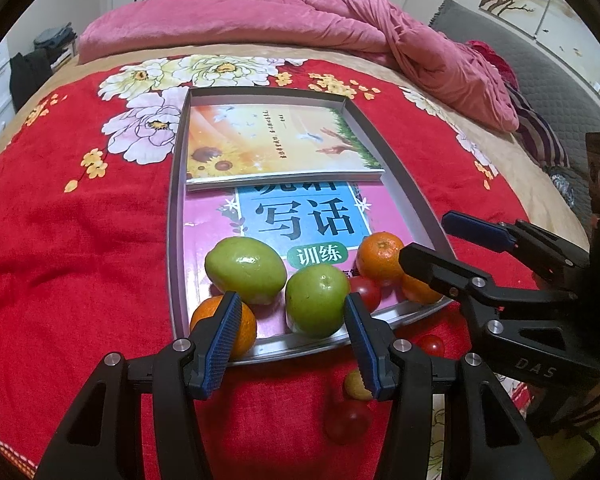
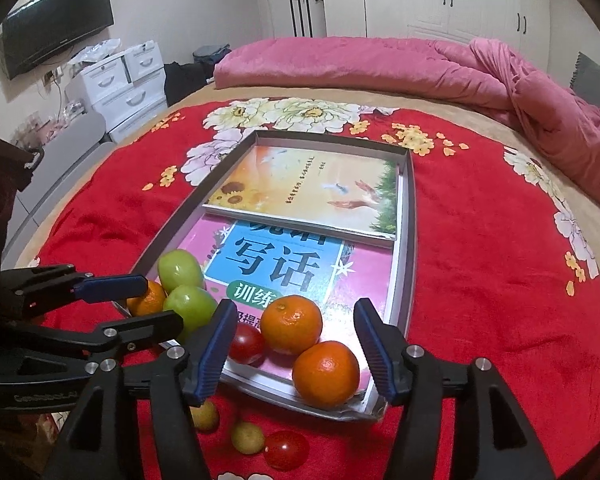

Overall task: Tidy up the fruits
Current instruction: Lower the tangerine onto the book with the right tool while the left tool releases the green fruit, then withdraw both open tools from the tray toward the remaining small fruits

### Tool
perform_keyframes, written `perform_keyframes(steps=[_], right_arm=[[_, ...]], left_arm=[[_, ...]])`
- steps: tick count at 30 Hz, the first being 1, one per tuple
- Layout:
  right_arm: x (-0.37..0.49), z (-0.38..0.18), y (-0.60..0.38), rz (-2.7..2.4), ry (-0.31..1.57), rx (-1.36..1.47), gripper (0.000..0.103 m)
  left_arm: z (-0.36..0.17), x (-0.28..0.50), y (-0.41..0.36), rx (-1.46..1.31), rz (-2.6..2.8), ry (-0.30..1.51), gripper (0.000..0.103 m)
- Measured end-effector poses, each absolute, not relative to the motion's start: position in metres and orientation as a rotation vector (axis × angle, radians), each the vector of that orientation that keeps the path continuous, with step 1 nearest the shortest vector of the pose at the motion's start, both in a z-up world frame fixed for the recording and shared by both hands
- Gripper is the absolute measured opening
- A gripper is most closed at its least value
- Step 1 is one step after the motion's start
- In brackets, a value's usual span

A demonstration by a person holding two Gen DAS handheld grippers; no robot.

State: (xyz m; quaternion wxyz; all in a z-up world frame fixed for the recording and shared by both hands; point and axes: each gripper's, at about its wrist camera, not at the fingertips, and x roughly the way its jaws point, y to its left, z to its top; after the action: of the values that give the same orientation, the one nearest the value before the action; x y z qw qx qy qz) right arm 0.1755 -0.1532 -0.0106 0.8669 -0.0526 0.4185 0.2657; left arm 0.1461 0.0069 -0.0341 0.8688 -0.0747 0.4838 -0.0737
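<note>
A shallow grey tray (image 1: 174, 216) lies on the red flowered blanket and holds two books. On its near end sit two green fruits (image 1: 244, 264) (image 1: 318, 300), three oranges (image 1: 380, 256) (image 1: 244, 326) (image 2: 326, 372) and a cherry tomato (image 1: 366, 292). Loose on the blanket in front are two tomatoes (image 1: 431, 345) (image 1: 348, 420) and small yellow fruits (image 2: 247, 437) (image 2: 205, 415). My left gripper (image 1: 292, 344) is open and empty just before the tray's near rim. My right gripper (image 2: 296, 354) is open and empty over the tray's near right corner, around the oranges.
A sunflower book (image 1: 272, 140) and a pink-blue book (image 1: 304, 220) fill the tray. A pink quilt (image 1: 260, 20) lies across the far side of the bed. White drawers (image 2: 116, 84) and a TV (image 2: 56, 26) stand at the left.
</note>
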Motion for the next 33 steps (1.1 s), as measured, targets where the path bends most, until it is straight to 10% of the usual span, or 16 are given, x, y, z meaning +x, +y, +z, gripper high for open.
perform_keyframes(steps=[33], right_arm=[[0.16,0.018,-0.178,0.548,0.811,0.002,0.073]], left_arm=[[-0.003,0.13,0.01,-0.195,-0.162,0.971,0.068]])
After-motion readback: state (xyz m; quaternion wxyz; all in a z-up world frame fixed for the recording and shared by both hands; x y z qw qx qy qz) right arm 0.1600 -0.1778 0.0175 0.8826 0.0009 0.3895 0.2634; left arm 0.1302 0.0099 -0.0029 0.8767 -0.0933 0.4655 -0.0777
